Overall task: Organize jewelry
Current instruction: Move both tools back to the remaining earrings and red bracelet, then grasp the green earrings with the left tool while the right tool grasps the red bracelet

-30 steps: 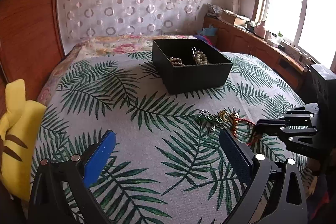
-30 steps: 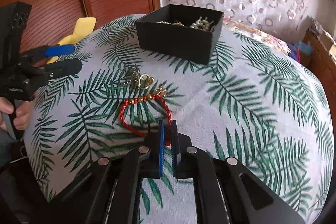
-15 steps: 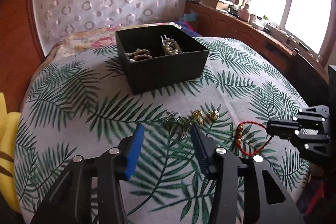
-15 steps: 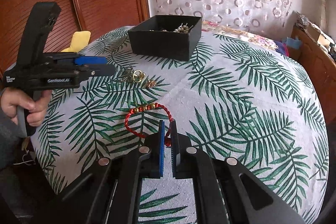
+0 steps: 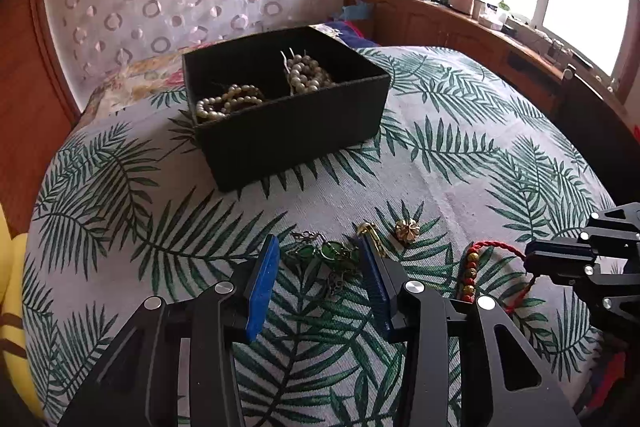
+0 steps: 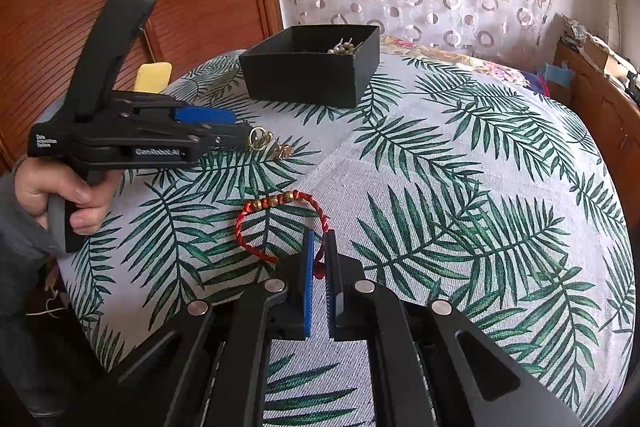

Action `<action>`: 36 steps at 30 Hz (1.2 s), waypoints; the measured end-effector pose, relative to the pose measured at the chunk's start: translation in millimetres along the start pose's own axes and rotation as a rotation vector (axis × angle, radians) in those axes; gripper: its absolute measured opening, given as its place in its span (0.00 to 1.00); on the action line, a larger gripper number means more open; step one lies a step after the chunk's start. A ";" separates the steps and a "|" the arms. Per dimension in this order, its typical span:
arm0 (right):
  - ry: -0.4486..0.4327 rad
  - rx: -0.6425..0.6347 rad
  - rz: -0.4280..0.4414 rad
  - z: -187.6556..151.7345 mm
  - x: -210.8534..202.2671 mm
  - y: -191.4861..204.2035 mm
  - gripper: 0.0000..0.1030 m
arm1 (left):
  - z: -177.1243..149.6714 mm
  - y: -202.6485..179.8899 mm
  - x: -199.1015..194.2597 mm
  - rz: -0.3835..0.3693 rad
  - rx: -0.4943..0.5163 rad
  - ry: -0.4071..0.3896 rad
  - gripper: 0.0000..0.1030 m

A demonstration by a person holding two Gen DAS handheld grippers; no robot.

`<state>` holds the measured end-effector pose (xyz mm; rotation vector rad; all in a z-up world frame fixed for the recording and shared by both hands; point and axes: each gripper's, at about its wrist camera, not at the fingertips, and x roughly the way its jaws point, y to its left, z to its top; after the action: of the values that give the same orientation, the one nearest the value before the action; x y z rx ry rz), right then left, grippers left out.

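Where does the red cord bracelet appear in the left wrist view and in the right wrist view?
Left wrist view: red cord bracelet at lower right, pinched by the right gripper.
Right wrist view: it lies low at centre, between the fingertips.
Shared landmark: black box behind it.

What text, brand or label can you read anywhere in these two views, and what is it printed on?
"GenRobot.AI": white lettering on the side of the left gripper, seen in the right wrist view.
Small white label, three short lines, at the rear of that gripper's body: too small to read.
Nothing readable on the black box, the red bracelet or the right gripper.
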<state>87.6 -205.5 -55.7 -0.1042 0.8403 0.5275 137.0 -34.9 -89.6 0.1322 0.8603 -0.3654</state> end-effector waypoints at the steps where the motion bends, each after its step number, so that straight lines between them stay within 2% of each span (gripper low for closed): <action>1: 0.000 0.001 0.001 0.0 -0.2 -0.1 0.06 | -0.2 -0.3 0.0 0.001 0.000 -0.003 0.38; 4: -0.002 0.001 0.001 -0.1 -0.9 0.2 0.06 | -0.5 0.3 -0.1 -0.006 -0.005 -0.005 0.35; 8: -0.002 0.000 0.000 -0.3 -1.1 0.1 0.06 | -2.9 4.1 -2.2 0.005 -0.008 0.002 0.24; 14: -0.001 0.000 0.000 -0.5 -0.7 0.2 0.06 | -6.4 15.4 -4.5 0.013 -0.030 0.005 0.24; 29: -0.003 0.005 0.006 0.6 -0.8 0.8 0.06 | 9.4 7.9 9.8 0.020 -0.020 0.001 0.26; 35: -0.003 0.005 0.007 0.3 -0.9 0.6 0.06 | 10.9 8.9 10.4 0.007 -0.009 0.000 0.22; 36: -0.004 0.005 0.006 0.1 -0.9 0.7 0.06 | 10.8 9.3 9.6 -0.002 -0.005 -0.003 0.16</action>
<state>86.9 -205.2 -54.8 -0.0957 0.8385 0.5313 153.8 -31.6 -90.1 0.1261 0.8579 -0.3656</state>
